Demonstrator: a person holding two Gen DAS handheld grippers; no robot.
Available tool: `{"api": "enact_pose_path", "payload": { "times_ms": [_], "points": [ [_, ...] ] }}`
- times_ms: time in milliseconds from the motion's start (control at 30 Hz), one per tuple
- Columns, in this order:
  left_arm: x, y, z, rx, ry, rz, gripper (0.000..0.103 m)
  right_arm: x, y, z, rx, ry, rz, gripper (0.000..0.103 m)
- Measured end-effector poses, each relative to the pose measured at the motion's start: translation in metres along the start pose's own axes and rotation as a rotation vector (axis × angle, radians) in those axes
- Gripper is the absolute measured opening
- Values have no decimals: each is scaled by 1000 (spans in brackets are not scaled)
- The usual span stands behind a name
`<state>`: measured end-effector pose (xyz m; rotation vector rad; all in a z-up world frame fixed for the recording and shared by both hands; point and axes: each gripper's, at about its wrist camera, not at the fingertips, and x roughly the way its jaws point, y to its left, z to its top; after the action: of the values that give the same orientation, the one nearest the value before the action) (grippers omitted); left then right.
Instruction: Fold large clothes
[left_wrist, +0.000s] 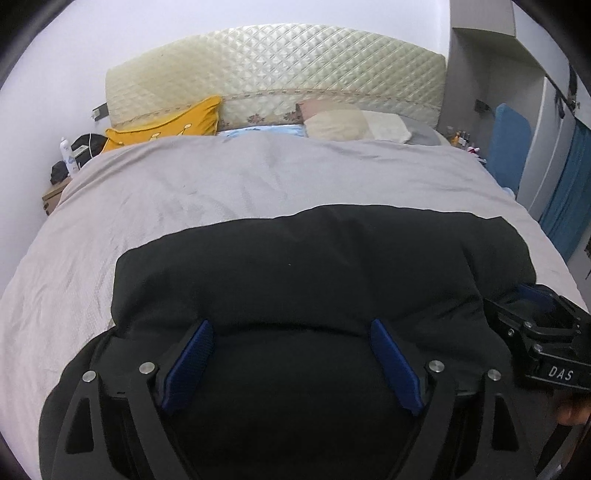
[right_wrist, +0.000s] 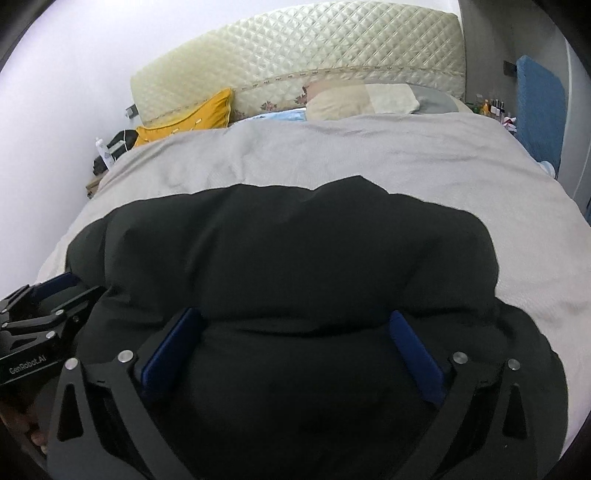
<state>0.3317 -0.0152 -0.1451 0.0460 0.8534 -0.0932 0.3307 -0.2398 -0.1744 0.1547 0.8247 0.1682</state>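
1. Two views showed the same black garment (left_wrist: 314, 266) spread on the grey bedcover (left_wrist: 184, 192) of a bed, its far edge lying about halfway up the bed.
2. From the left wrist view, the left tongs (left_wrist: 291, 354) stood wide apart over the garment's near part, blue pads (left_wrist: 190, 363) splayed to either side, nothing pinched between them. Black cloth filled the gap and bulged in a soft ridge just beyond the pad tips.
3. At that view's right edge the right tongs (left_wrist: 535, 314) sat beside the garment's right border; whether they were parted or closed could not be told there.
4. From the right wrist view, the right tongs (right_wrist: 295, 345) were likewise spread wide above the garment (right_wrist: 288, 251), gripping nothing, with cloth under and between both pads (right_wrist: 417, 354).
5. The left tongs (right_wrist: 55, 295) appeared at this view's left edge, against the garment's left border.
6. Beyond, a yellow pillow (right_wrist: 188, 120) and beige pillow (right_wrist: 354, 98) leaned near the quilted headboard (right_wrist: 303, 48).
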Motion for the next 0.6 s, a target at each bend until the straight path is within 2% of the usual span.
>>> {"api": "enact_pose_path", "payload": {
  "times_ms": [233, 600],
  "points": [
    [14, 0, -6, 19, -1, 44, 93, 13, 5, 1, -9, 35, -11, 103],
    [21, 2, -18, 10, -3, 53, 93, 26, 11, -10, -63, -3, -44, 103]
  ]
}}
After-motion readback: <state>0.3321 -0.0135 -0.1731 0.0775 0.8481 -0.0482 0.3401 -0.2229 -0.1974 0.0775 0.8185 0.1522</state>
